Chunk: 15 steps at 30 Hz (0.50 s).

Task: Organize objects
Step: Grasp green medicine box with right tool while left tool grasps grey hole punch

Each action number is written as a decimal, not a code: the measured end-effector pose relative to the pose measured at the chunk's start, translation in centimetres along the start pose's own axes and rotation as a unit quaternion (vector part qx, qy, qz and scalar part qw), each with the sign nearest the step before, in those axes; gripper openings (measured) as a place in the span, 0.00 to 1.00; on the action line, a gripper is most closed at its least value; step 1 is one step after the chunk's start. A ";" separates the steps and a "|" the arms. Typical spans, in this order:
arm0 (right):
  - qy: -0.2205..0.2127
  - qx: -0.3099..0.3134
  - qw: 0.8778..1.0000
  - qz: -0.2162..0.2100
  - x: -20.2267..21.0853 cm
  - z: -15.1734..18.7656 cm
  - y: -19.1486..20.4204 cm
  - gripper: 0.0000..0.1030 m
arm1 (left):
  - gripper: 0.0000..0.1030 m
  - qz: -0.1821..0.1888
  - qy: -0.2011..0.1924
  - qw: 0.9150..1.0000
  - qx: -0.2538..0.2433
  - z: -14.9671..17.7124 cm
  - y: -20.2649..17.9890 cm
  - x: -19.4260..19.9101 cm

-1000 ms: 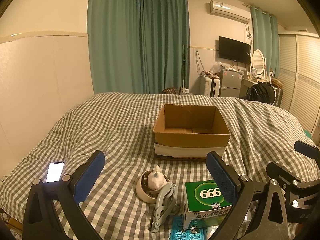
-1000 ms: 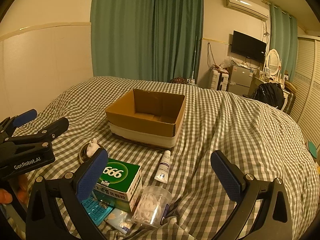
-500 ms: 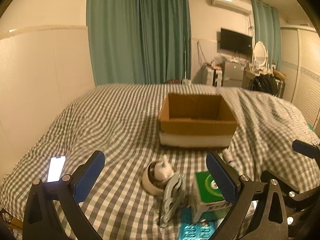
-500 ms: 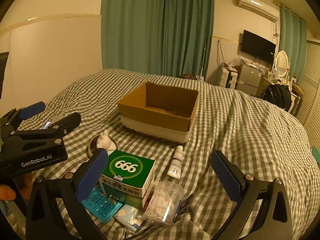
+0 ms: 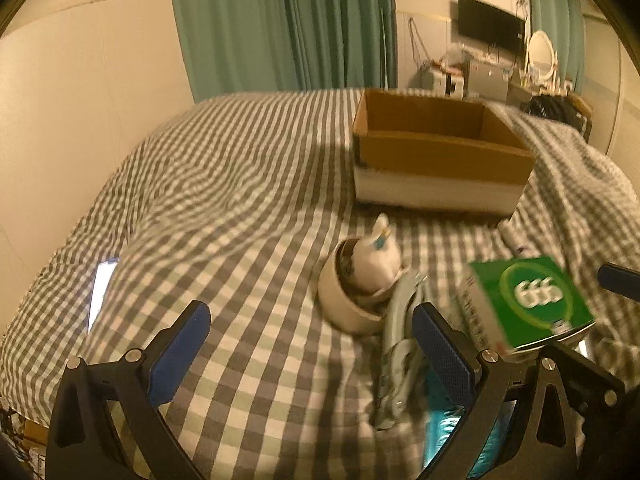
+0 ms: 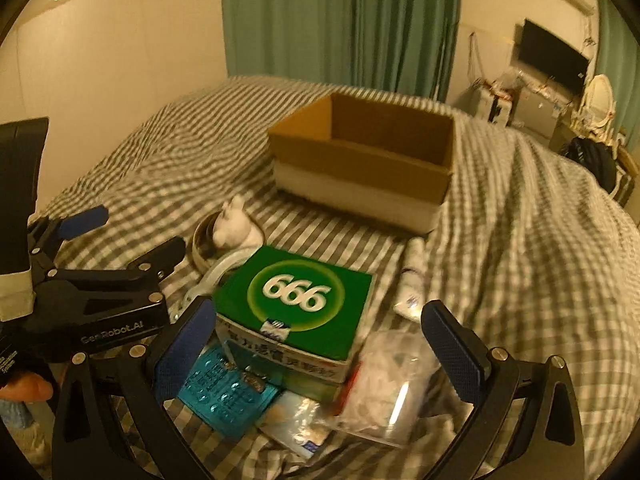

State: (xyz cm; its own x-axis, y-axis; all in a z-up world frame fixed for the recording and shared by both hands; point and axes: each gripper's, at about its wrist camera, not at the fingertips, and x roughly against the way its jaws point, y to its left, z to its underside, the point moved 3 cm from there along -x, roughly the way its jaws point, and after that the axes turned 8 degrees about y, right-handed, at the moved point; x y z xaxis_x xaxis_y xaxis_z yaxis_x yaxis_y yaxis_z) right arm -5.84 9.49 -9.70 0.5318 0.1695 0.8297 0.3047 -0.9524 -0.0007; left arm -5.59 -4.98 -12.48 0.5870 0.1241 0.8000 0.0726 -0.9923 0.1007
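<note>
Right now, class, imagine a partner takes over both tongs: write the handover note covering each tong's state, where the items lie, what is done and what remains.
Left tongs: open, holding nothing, low over the bedspread beside the bowl.
Right tongs: open, empty, straddling the green 666 box.
On the bed: bowl with white figurine, grey clip tool, teal blister pack, white tube, clear bag.
Cardboard box sits open behind them; what shows of its inside looks empty.
Done: nothing packed.
Left: move every item into the box, probably the 666 box first.
</note>
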 end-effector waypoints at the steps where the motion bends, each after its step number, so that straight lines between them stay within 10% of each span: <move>1: 0.006 0.001 1.000 -0.005 -0.2 0.1 0.1 0.99 | 1.00 0.000 0.009 1.000 0.002 0.1 0.2 -0.5; 15: 0.011 -0.015 0.999 -0.048 -2.0 0.4 -0.5 0.94 | 1.00 0.006 0.038 0.999 -0.015 0.3 -0.1 -2.2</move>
State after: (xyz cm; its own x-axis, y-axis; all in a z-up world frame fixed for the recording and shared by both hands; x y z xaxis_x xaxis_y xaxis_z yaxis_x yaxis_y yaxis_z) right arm -6.75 9.68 -11.60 0.4835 0.2555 0.8372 0.3295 -0.9392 0.0964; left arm -6.63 -5.11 -14.47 0.5244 0.1135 0.8439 0.0410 -0.9933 0.1081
